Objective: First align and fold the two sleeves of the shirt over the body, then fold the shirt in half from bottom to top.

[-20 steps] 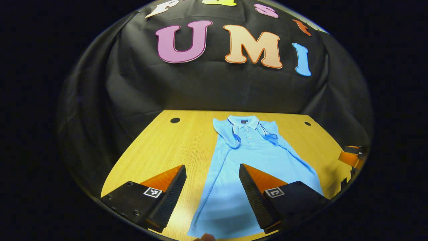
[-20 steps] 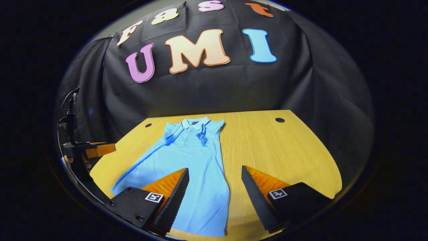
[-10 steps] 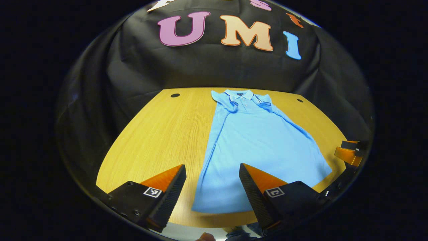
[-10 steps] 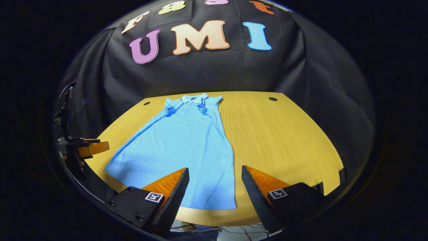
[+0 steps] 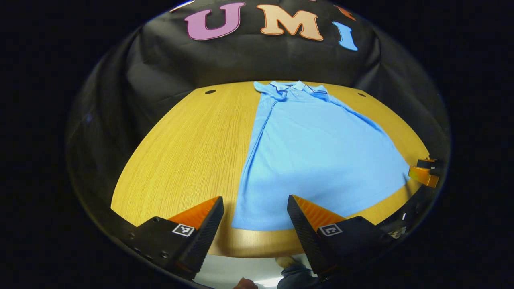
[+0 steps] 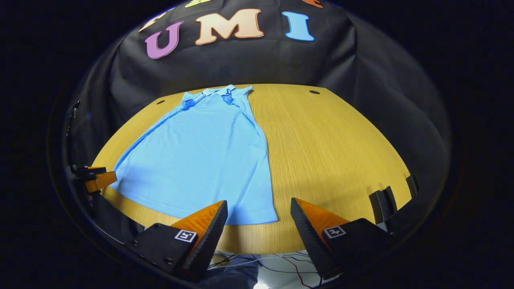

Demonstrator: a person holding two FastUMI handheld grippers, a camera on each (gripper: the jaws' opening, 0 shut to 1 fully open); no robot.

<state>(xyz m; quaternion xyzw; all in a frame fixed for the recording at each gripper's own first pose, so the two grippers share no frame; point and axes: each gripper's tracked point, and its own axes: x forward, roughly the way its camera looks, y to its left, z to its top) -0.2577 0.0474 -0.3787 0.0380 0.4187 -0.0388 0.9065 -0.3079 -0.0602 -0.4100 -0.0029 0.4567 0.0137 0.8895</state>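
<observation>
In the left gripper view, the left gripper sits at the bottom centre with its fingers spread and nothing between them. A second ago those fingers overlapped the lower body of the shirt; now they frame only its near-left hem corner, and the front edge of the wooden table shows below the hem. The collar has climbed from mid-frame to the upper centre. So the gripper has drawn back toward the person and tilted down, taking in the whole garment. The right gripper's tip shows at the right edge, just off the hem's far corner.

In the right gripper view, the right gripper has retreated the same way. Its fingers are spread and empty, straddling the hem's right corner at the bottom centre, with the shirt running to the upper left.

Both sleeves already lie folded in over the chest. The pull-back to the two hem corners therefore reads as lining up for the bottom-to-top fold, with no grasp made yet.
</observation>
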